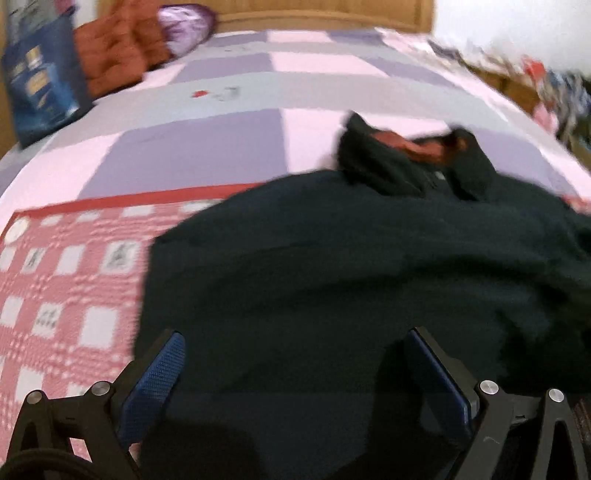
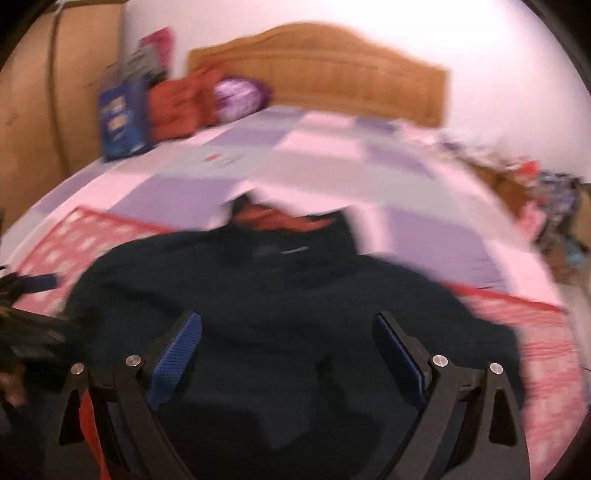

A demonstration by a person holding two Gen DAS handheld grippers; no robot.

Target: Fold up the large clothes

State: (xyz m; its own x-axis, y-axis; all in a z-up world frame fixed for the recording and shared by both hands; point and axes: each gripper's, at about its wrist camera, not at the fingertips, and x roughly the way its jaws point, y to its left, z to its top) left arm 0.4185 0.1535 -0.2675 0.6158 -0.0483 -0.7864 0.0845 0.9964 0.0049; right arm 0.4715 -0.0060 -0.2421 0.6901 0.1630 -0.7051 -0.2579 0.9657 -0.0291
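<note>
The left gripper (image 1: 295,369) has its jaws spread wide, and nothing is between the blue pads (image 1: 155,384); only the dark cloth shows below them. The right gripper (image 2: 288,350) is the same: jaws spread, holding nothing, above the same cloth. Whether the pads touch the fabric I cannot tell, because both views are blurred.

The task's thing is a dark green garment (image 1: 351,277), probably a jacket or sweatshirt with a collar or hood (image 1: 406,162) that shows an orange lining. It lies spread on the bed, partly on a pink checked blanket (image 1: 62,280) and partly on a patchwork bedcover (image 1: 207,147) in lilac, grey and pink. The collar points toward the wooden headboard (image 2: 332,66), and the hem end is near the grippers. On its right side the cloth looks bunched.

My judgement is that folding is at an early step: the garment is laid out, with no clear fold visible yet. The next move calls for each gripper to go to one edge or corner of the cloth, close on a thin layer of fabric, and lift both sides evenly, so that the fold comes straight.

Near the headboard are a blue bag (image 1: 40,77), an orange cushion (image 1: 118,55) and a purple shiny thing (image 1: 184,22), well apart from the garment.
</note>
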